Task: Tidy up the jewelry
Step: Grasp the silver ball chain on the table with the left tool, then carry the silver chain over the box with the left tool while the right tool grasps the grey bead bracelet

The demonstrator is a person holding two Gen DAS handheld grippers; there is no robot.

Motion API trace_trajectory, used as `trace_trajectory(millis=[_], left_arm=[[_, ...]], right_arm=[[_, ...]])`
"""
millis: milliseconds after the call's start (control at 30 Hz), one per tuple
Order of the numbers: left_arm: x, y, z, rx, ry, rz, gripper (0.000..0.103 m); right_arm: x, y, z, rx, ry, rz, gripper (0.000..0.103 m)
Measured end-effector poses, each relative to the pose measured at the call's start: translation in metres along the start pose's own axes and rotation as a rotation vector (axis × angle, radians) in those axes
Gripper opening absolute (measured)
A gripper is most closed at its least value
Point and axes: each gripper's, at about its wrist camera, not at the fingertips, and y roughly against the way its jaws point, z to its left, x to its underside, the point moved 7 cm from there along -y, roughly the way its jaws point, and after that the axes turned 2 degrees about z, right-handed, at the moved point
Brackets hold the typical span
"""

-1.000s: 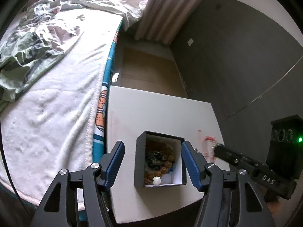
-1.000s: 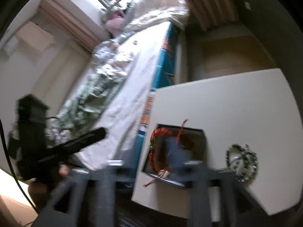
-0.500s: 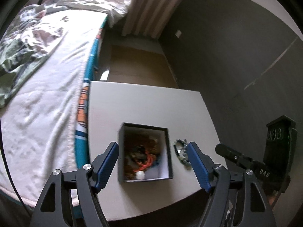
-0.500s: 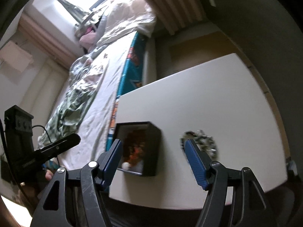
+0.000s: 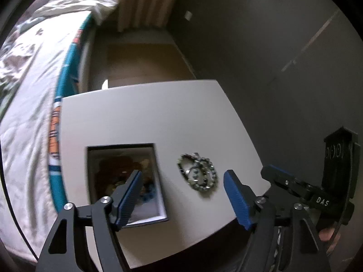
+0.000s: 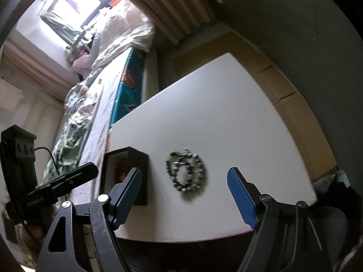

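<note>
Bed stands beside white table; black box holds jewelry, beaded bracelet lies just beside it. Right gripper and left gripper hover wide open, empty. Better to lower straight, pinching the beads gently.

You have a white surface in front of you, standing just beside a bed with a rumpled white cover and a teal-edged mattress. Beige curtains hang at the far end, next to a dark grey wall. Past the bed, a bright window shows; what looks like a pink cloth lies near it.
</note>
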Motion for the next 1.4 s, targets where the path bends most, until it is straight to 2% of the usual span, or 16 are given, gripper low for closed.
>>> trace_trajectory(millis=[133,300,367,567,667,967,1000,1033,1100,1200,1300,1367,1400], left_arm=[[-0.001,-0.024,-0.017,-0.005,-0.041,0.063,0.055],[-0.001,-0.052,-0.027,-0.023,-0.057,0.119,0.046],[-0.001,-0.064,-0.03,-0.033,-0.067,0.146,0.038],[0.0,-0.089,-0.037,-0.068,-0.098,0.197,0.035],[0.001,-0.1,-0.037,-0.084,-0.104,0.227,0.027],[0.007,-0.137,-0.034,-0.14,-0.115,0.289,0.026],[0.007,-0.141,-0.034,-0.145,-0.116,0.29,0.024],[0.006,-0.145,-0.032,-0.153,-0.115,0.285,0.009],[0.005,-0.147,-0.026,-0.163,-0.085,0.27,0.009],[0.0,-0.132,-0.028,-0.109,-0.077,0.237,0.009],[-0.007,-0.109,-0.033,-0.07,-0.09,0.198,0.009],[-0.013,-0.092,-0.033,-0.056,-0.091,0.169,0.009],[-0.015,-0.086,-0.033,-0.052,-0.091,0.157,0.009]], right_arm=[[0.0,0.002,-0.018,0.008,-0.027,-0.005,0.078],[0.0,0.004,-0.037,0.027,-0.051,-0.02,0.078],[0.0,0.005,-0.044,0.042,-0.064,-0.023,0.078],[-0.001,0.012,-0.057,0.058,-0.078,-0.047,0.078],[0.0,0.016,-0.058,0.078,-0.067,-0.063,0.078],[0.006,0.015,-0.063,0.094,-0.073,-0.04,0.078],[0.006,0.014,-0.062,0.092,-0.075,-0.036,0.078],[0.006,0.013,-0.062,0.091,-0.079,-0.033,0.078],[0.006,0.011,-0.063,0.092,-0.082,-0.023,0.078],[0.005,0.006,-0.057,0.087,-0.064,-0.01,0.077],[0.005,-0.003,-0.049,0.068,-0.049,0.013,0.067],[0.004,-0.013,-0.042,0.051,-0.045,0.035,0.054],[0.004,-0.018,-0.039,0.044,-0.042,0.046,0.051]])
